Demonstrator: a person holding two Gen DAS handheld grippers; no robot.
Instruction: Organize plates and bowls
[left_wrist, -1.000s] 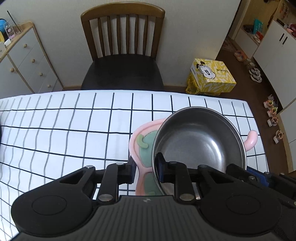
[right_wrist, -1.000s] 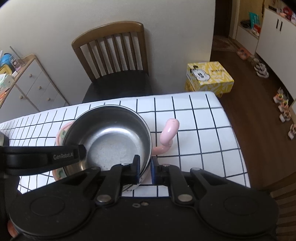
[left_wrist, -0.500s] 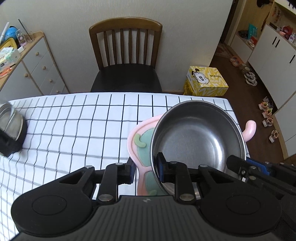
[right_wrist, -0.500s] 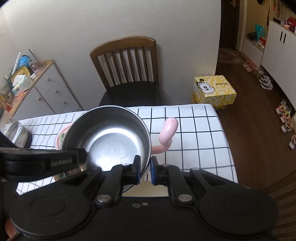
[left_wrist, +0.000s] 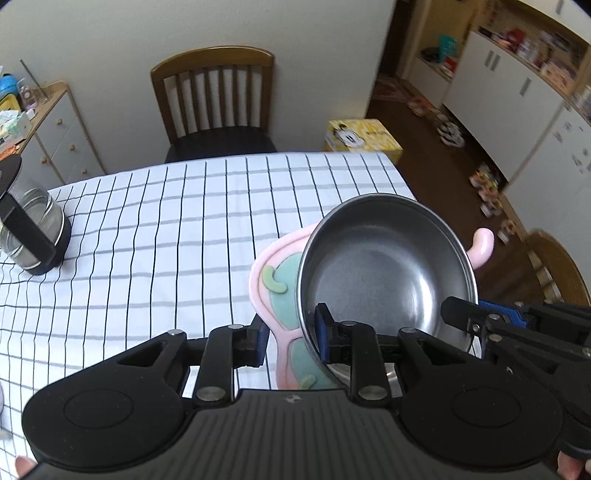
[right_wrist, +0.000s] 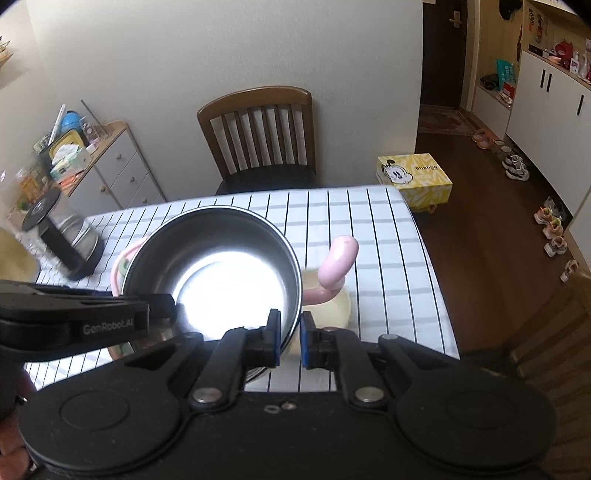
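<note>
A steel bowl (left_wrist: 384, 273) is held in the air above the checked table (left_wrist: 166, 229). My left gripper (left_wrist: 291, 338) is shut on its near left rim. My right gripper (right_wrist: 290, 341) is shut on its near right rim, and the bowl (right_wrist: 218, 266) fills the middle of the right wrist view. Under the bowl lies a pink plate (left_wrist: 277, 284) with green sections. A pink curved handle (right_wrist: 338, 260) sticks up at the bowl's right, beside a pale yellow dish (right_wrist: 332, 306). The bowl hides most of the plate.
A glass jar with a black lid (left_wrist: 26, 229) stands on the table's left side. A wooden chair (left_wrist: 214, 107) sits behind the table, a drawer cabinet (right_wrist: 118, 170) at the left wall, a yellow box (right_wrist: 413, 181) on the floor. The table's right edge is close.
Both grippers have risen with the bowl, so more of the table and room shows. The glass jar has come into view at the left.
</note>
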